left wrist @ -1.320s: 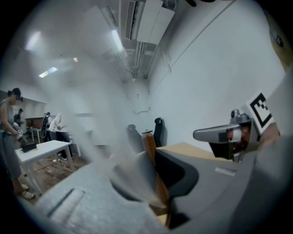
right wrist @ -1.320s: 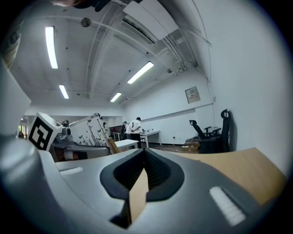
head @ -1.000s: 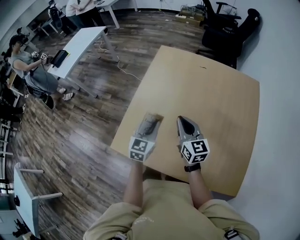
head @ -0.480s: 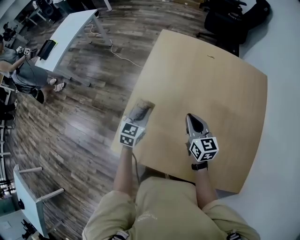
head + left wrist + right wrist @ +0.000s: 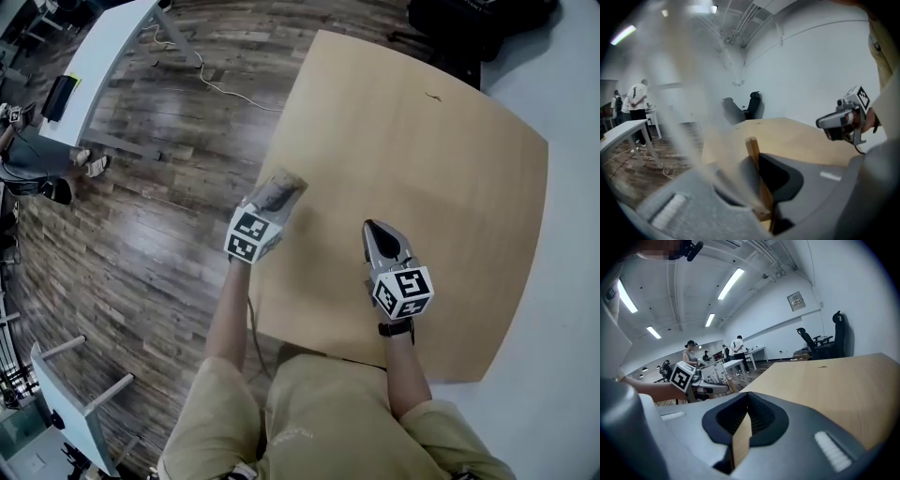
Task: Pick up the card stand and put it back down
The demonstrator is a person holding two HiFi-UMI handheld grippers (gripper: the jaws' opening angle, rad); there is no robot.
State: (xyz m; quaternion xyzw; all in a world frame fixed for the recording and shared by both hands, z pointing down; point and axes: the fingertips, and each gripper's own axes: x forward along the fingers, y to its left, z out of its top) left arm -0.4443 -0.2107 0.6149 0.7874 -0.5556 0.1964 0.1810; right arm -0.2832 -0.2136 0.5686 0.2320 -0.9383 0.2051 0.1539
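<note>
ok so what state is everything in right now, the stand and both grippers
card stand: clamped by its wooden base in the left jaws, not standing on the table
left gripper: shut on the card stand
right gripper: jaws together, nothing between them

Nothing here reads as words: the cubes on the left gripper (image 5: 283, 185) and right gripper (image 5: 374, 229) show only square patterns, and the wall panel (image 5: 796, 301) is too small to read.
</note>
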